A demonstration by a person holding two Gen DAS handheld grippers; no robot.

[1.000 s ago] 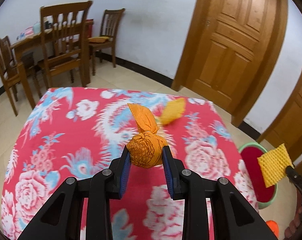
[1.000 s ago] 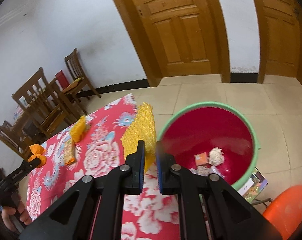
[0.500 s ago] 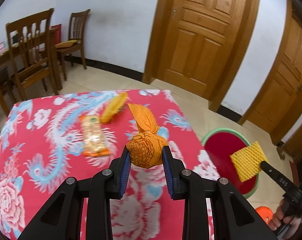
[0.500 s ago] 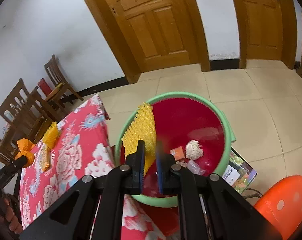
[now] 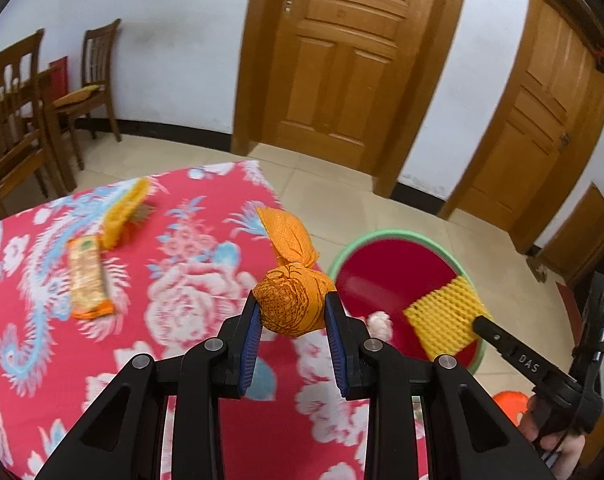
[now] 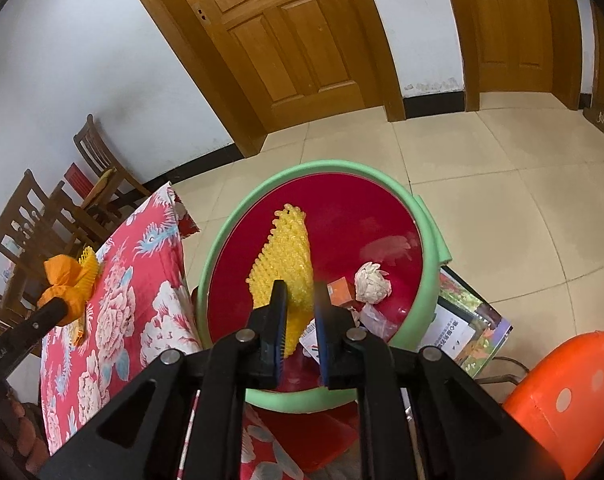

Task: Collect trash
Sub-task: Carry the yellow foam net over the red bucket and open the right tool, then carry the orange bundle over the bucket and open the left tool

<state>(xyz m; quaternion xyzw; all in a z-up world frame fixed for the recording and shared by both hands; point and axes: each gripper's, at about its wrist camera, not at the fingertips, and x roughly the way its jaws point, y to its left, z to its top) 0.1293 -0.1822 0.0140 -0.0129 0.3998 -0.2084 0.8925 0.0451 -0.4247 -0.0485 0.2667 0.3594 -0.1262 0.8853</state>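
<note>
Over a bench (image 5: 205, 420) draped in red floral cloth: left hand-held gripper (image 5: 289, 320) clamped on an orange knotted wrapper (image 5: 290, 300), blue pads pressing its round lower part on both sides, the twisted tail standing up above. Beyond it on the cloth, an orange snack packet (image 5: 87, 276) lying flat, with a yellow foam net piece (image 5: 123, 210) just past its far end.

Beside the bench, on the tiled floor: a red bin with green rim (image 6: 430, 236), holding a crumpled white wad (image 6: 372, 282), a small orange box (image 6: 340, 290) and clear plastic scraps. Right hand-held gripper (image 6: 299, 320) poised above the bin's near side, jaws just easing apart, a yellow foam net sheet (image 6: 283, 256) standing between them; sheet resting against the left pad, a visible gap on the right pad's side. Same sheet seen from the left wrist view (image 5: 442, 320) hanging over the bin's red interior (image 5: 366, 272).

Nearby: an orange plastic stool (image 6: 562, 392) at lower right, a printed booklet (image 6: 462, 320) on the floor under the bin's edge, wooden chairs (image 5: 17, 112) and two wooden doors (image 5: 342, 64) behind.
</note>
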